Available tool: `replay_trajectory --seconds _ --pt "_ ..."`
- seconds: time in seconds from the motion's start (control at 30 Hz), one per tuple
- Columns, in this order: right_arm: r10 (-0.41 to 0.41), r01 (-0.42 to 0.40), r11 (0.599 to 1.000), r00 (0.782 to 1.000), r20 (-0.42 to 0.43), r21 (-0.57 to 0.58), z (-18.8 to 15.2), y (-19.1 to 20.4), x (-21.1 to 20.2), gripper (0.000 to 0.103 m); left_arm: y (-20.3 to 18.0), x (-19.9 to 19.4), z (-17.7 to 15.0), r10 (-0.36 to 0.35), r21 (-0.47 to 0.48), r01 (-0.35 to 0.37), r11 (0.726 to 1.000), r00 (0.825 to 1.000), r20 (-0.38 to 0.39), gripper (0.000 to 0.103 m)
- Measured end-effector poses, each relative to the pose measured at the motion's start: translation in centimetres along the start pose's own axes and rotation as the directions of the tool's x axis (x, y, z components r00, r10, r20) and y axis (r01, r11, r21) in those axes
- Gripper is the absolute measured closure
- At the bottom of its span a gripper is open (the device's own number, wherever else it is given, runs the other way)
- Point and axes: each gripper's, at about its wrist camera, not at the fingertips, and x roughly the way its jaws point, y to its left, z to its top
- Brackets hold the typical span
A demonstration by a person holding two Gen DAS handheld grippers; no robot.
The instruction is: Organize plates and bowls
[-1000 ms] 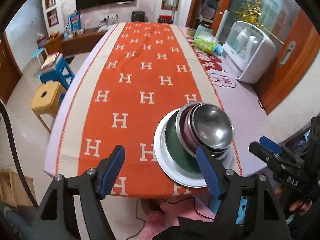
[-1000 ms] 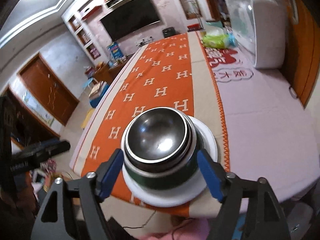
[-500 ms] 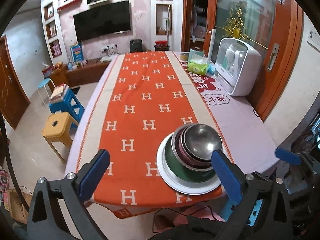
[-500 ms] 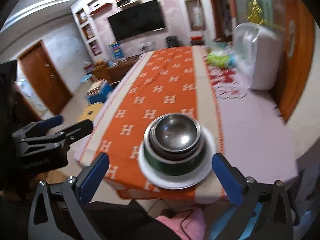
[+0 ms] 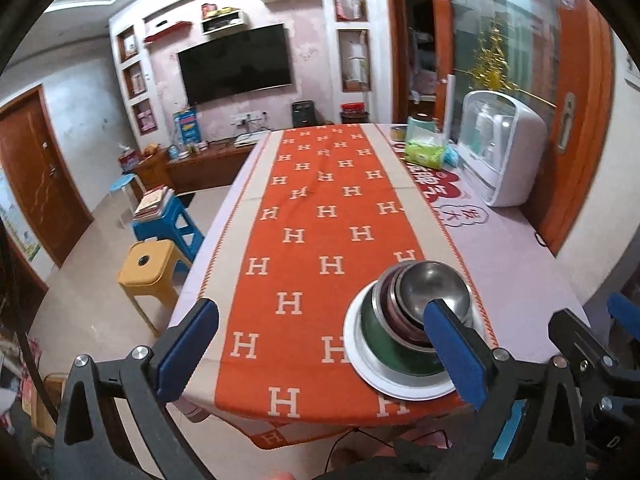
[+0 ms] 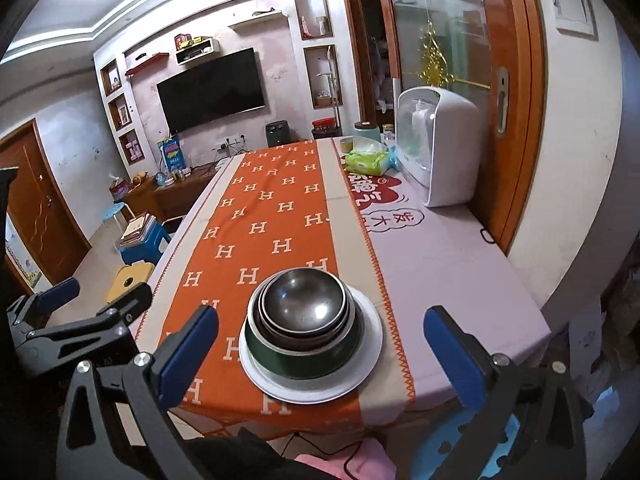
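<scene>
Both claws have moved back from the table. A second ago they were low and close to the dishes, and now they sit higher and farther away, so more of the room shows. The left gripper (image 5: 324, 344) was half closed then; now its blue fingers (image 5: 188, 344) are spread wide with nothing in them. The right gripper (image 6: 320, 352) is spread wide too, and it holds nothing.

The stack of bowls (image 6: 306, 320) sits inside itself, small in big, on the white plate (image 6: 360, 376). The plate rests on the orange cloth (image 6: 256, 224) near the front edge of the table (image 6: 448, 264). The stack has not moved. So the job looks done, or very close to done. The top steel bowl (image 5: 430, 288) seems to lean a bit toward the right side, but the bent lens may be fooling me.

Both claws point forward over the front edge of the table. In the left view the stack is to the right, partly behind the right blue finger. In the right view the stack sits in the middle, between the two fingers but not touching them.
</scene>
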Motion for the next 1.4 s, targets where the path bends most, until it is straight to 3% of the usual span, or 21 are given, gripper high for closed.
replay_trajectory --seconds 0.67,1.4 --pt "0.057 -0.061 0.998 0.991 -0.118 -0.028 -0.7 1.3 2.8 0.000 0.5 1.8 -1.0 0.014 -0.033 -0.017 0.999 0.996 -0.089 0.001" --pt "0.063 -0.066 0.998 0.990 -0.125 -0.021 -0.7 1.3 3.3 0.000 0.6 2.6 -1.3 0.018 -0.028 -0.022 0.999 0.994 -0.109 0.001"
